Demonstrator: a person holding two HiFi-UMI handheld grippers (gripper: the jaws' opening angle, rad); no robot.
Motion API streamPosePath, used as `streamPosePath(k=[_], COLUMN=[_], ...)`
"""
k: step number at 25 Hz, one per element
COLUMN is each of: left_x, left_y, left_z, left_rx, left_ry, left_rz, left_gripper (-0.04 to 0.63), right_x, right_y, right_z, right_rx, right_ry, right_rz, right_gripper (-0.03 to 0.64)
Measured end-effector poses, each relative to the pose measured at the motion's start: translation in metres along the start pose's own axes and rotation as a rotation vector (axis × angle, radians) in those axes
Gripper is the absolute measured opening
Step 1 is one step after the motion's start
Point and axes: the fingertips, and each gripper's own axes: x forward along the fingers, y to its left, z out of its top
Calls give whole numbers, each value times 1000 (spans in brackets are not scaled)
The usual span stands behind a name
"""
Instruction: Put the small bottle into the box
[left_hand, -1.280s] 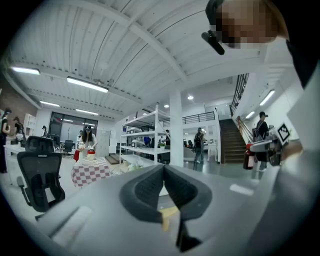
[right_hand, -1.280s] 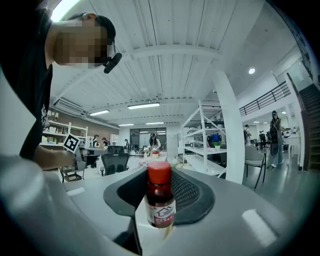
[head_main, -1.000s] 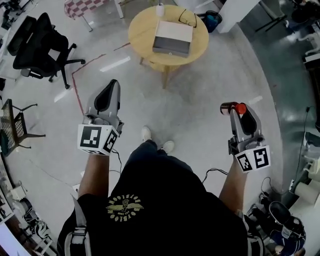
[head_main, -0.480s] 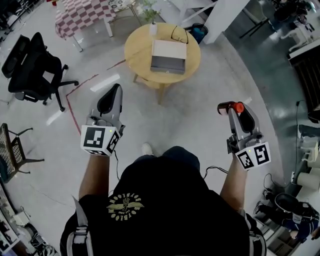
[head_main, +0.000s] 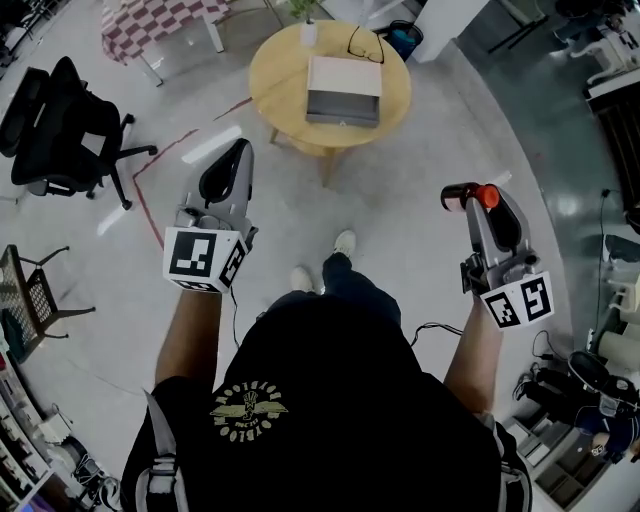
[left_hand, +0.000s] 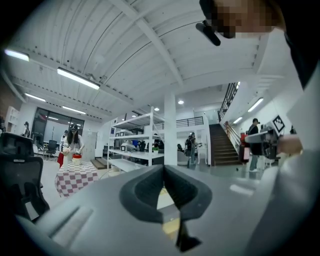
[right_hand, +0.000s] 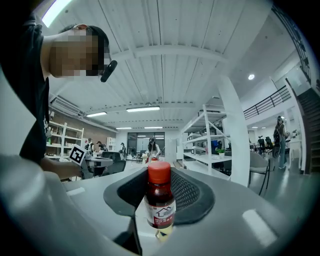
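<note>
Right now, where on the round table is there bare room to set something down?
Widest bare patch: tabletop left of the box, out to the rim. Narrower strips right of the box and along the near rim. Crowded at the far edge: glasses and a white bottle.

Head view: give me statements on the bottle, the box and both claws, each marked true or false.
1. The right claw grips the small bottle. True.
2. The box sits on the floor. False: it rests on the round table.
3. The left claw holds a second bottle. False: its jaws are together, with nothing between them.
4. Glasses lie on the same table. True.
</note>
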Motion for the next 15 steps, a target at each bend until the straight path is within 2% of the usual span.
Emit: streamPosePath(k=[6, 15], left_x=[22, 60], left_y=[-13, -22], left_z=[16, 2], left_rx=[-31, -45], left_ry=[-26, 11], left_rz=[-8, 4], left_gripper=[0, 0], right_x=[13, 27], right_y=[-15, -54], right_z=[-12, -6], right_rx=[26, 7], right_ry=[13, 6], right_rz=[22, 39], right_gripper=[150, 150])
